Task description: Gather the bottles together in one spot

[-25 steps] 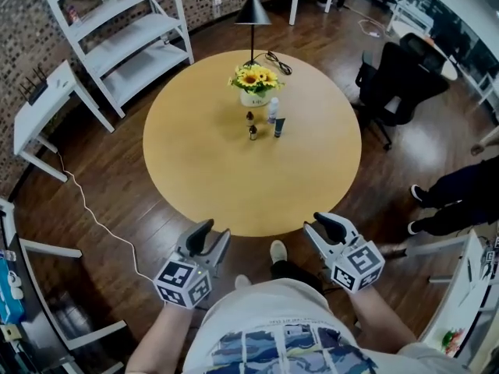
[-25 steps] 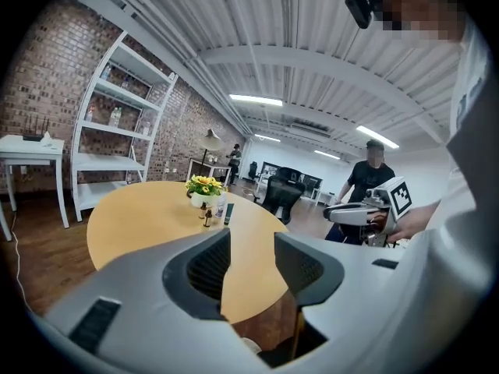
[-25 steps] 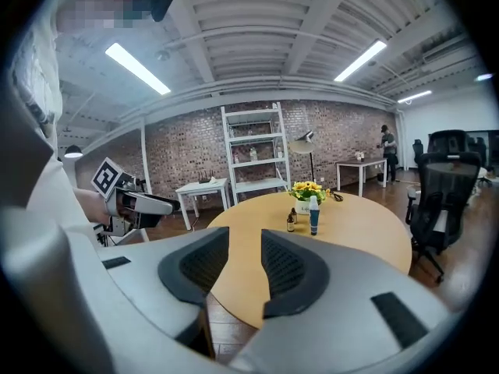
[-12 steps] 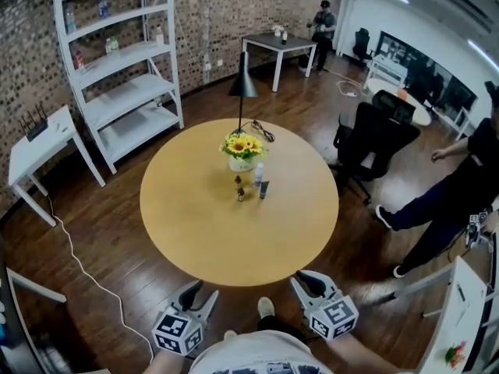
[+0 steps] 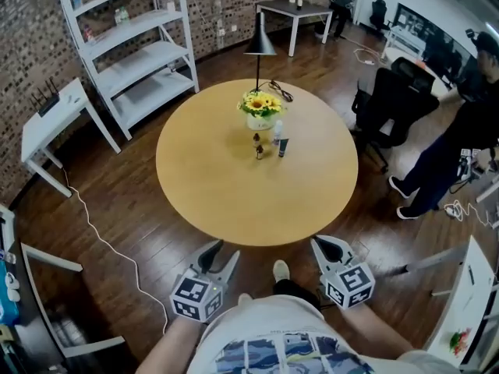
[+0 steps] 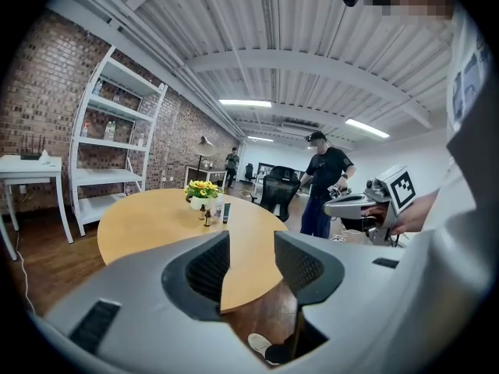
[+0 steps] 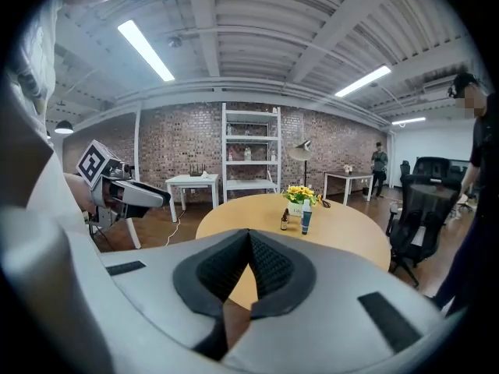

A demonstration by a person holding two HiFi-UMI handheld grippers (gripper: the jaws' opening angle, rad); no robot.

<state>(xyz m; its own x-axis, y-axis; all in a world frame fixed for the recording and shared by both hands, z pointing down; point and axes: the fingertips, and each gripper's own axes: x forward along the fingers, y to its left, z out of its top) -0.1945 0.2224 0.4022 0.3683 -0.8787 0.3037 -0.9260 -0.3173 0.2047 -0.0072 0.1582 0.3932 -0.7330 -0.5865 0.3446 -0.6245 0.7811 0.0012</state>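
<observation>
Since a second ago the right claw (image 5: 328, 247) has gone from jaws apart to jaws together, with nothing between them. Left claw (image 5: 221, 255): jaws apart, empty. Both claws are held low over the floor, just short of the near edge of the round bench (image 5: 226, 189). The bottles (image 5: 259, 149) stand upright in a tight cluster on the far half of the bench, just in front of the flowers (image 5: 261, 106), well apart from both claws.

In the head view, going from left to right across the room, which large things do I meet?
small white table, white shelves, sunflower pot, black chair, standing person
</observation>
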